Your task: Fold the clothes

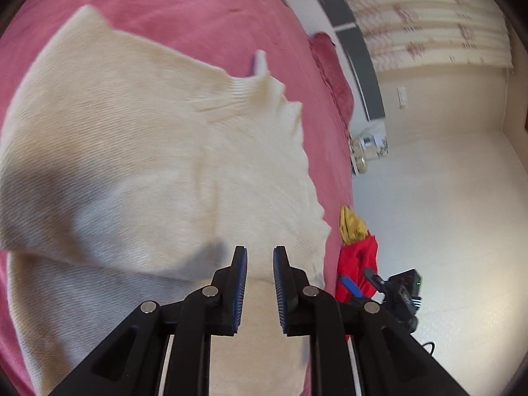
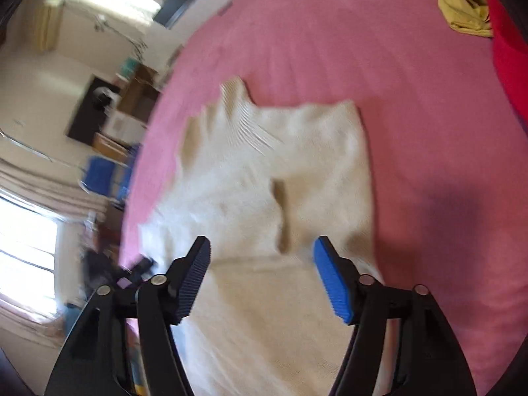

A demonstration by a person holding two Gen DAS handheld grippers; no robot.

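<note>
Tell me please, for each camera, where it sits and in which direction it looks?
Left wrist: sits behind the left gripper, looks down over the cream sweater on the pink bedspread; its own slightly parted fingers show.
Right wrist: sits behind the right gripper, looks down at the same sweater; its own wide-open fingers show.
Shared: sweater, bedspread, yellow cloth, red cloth.

a bed with a pink cover (image 1: 198, 3) carries a cream knit sweater (image 1: 138, 151), partly folded, spread across its middle. near the bed's edge lie a mustard-yellow garment (image 2: 465, 6) and a red garment (image 2: 508, 52), touching each other.
</note>
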